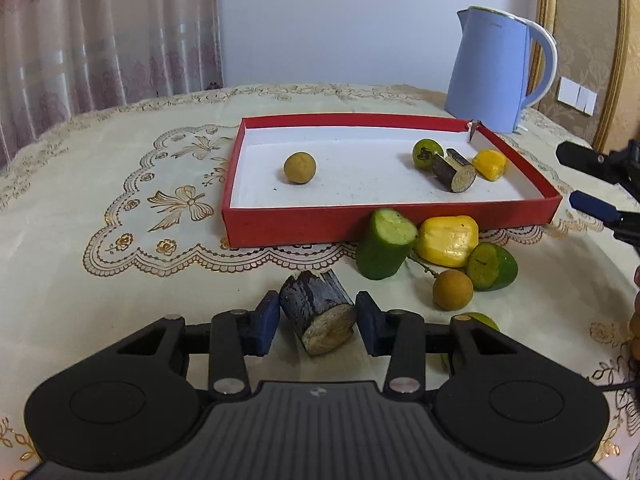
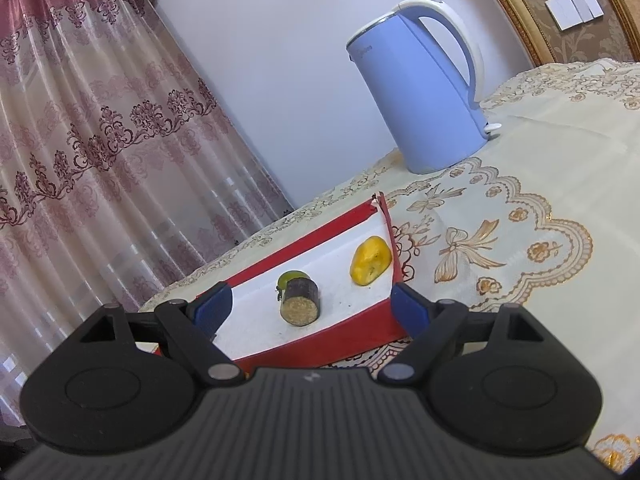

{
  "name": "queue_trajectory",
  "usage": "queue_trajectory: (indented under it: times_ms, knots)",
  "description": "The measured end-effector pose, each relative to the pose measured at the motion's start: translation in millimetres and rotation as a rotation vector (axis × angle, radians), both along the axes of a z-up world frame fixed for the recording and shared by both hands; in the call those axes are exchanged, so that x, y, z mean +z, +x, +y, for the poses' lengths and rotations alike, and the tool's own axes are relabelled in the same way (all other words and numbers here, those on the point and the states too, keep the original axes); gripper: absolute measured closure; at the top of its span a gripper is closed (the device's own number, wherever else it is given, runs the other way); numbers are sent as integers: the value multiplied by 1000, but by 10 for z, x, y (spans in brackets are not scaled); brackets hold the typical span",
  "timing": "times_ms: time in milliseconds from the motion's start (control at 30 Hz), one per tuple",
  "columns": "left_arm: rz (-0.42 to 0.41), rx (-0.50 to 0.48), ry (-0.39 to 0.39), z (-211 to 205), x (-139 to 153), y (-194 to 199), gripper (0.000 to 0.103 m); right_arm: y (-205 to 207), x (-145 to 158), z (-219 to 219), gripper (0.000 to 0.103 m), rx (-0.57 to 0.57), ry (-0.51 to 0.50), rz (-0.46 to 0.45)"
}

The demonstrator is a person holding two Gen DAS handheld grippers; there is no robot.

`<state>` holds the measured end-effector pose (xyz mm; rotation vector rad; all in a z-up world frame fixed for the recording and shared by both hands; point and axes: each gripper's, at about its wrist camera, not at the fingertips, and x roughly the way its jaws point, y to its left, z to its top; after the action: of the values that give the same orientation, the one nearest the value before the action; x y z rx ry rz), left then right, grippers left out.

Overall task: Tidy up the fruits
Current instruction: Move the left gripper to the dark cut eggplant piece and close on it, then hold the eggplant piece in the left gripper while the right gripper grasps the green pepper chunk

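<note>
Your left claw [image 1: 318,322] sits low over the bench [image 1: 80,208], its blue pads set on either side of a dark sugarcane piece [image 1: 318,316]. A thin gap shows at the pads, so you cannot tell from this view whether they press on it yet.

Beyond it, the red box [image 1: 280,226] holds a round brown longan [image 1: 299,167] alone toward its left side. At its right end, clustered together, are a green fruit [image 1: 426,153], a second cane piece [image 1: 456,172] and a yellow jackfruit bulb [image 1: 490,164].

Against the box's near wall, on the cloth, stand a green cut cylinder [image 1: 384,244], a larger yellow bulb [image 1: 448,240], a halved green fruit [image 1: 492,266] and another longan [image 1: 453,289], all bunched close. One more green piece [image 1: 480,318] peeks from behind your left claw's linkage.

Further right, a blue kettle [image 1: 492,72] stands behind the box's far corner.

Your right claw [image 2: 312,306] hangs tilted above the box's right end, fingers spread wide, gripping nothing.
</note>
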<state>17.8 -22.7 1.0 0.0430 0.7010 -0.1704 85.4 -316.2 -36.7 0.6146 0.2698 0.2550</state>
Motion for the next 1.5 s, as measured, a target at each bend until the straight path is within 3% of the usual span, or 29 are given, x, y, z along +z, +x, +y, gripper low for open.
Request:
queue_trajectory:
  times_ms: [133, 267, 367, 500, 667, 867, 1500]
  knots:
    - [-16, 3, -16, 68, 47, -67, 63, -44, 55, -6, 18, 0, -13, 3]
    - [-72, 43, 22, 147, 139, -144, 62, -164, 246, 264, 21, 51, -272, -6]
    - [-78, 54, 2, 205, 170, -148, 62, -273, 337, 547, 24, 79, -484, -16]
    - [-76, 61, 4, 219, 157, -160, 62, -378, 376, 727, 25, 157, -559, -38]
    - [-75, 59, 8, 241, 151, -188, 62, -416, 359, 954, 30, 236, -741, -37]
    - [-82, 62, 10, 240, 150, -208, 62, -265, 278, 1064, 50, 348, -785, 18]
    - [-77, 62, 13, 247, 124, -207, 62, -92, 191, 1253, 52, 441, -819, 44]
